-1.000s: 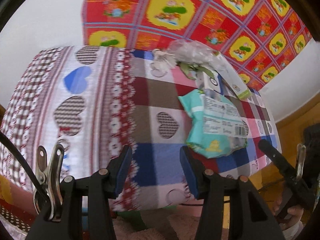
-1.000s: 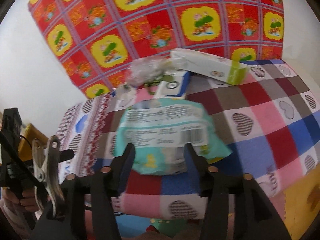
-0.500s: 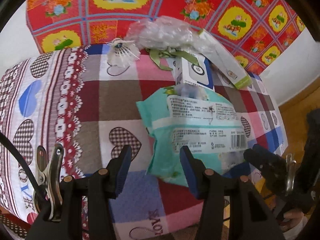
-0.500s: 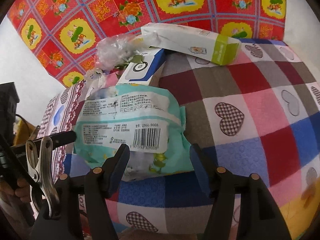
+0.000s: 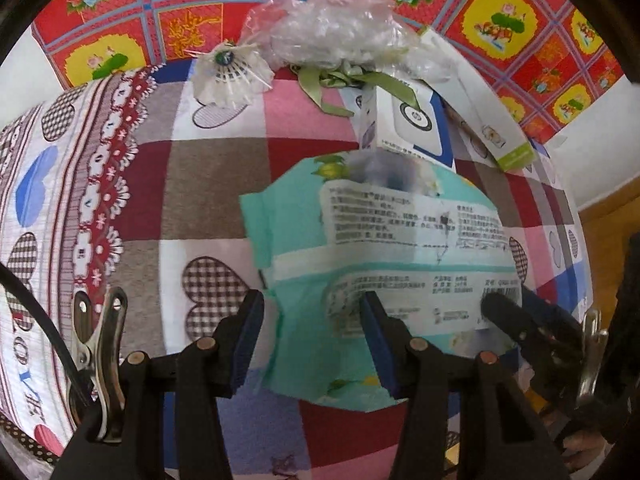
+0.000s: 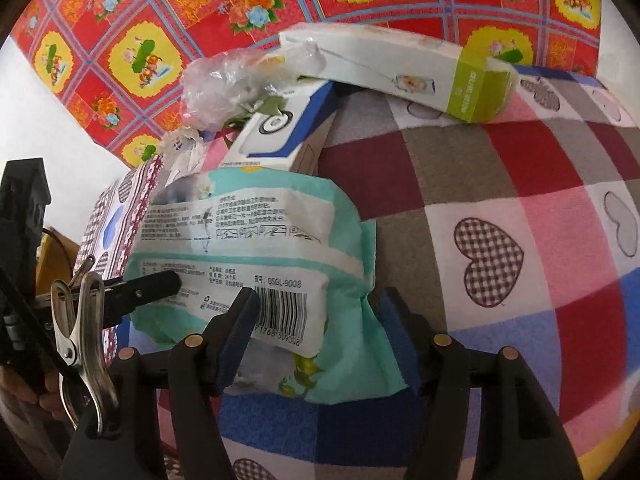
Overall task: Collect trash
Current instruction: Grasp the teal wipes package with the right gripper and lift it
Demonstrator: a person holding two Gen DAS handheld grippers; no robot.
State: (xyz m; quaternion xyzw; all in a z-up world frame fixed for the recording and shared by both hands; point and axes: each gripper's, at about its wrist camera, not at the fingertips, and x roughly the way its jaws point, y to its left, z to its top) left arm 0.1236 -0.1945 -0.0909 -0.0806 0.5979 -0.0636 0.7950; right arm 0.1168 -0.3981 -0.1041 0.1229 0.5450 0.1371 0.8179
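A teal wipes pack (image 5: 360, 248) with a white printed label lies on the checked heart tablecloth (image 5: 216, 192). My left gripper (image 5: 311, 320) hangs open just above it, and the pack's left end shows between its blue pads. My right gripper (image 6: 320, 320) is open over the pack's (image 6: 256, 248) other end, where the barcode and crimped edge sit between its fingers. Neither pair of pads presses on the pack. Each gripper shows in the other's view: the right gripper's finger (image 5: 516, 316) and the left gripper's finger (image 6: 148, 286).
Behind the pack lie a white and blue box (image 5: 412, 124), a long white box with a green end (image 6: 400, 68), a crumpled clear plastic bag (image 5: 332, 28), a green ribbon (image 5: 340, 80) and a shuttlecock (image 5: 230, 76). A red floral cloth (image 5: 160, 8) hangs behind the table.
Both grippers have come down and closer to the teal pack, so it now fills the space between their jaws. The right jaws stand a little wider than before.
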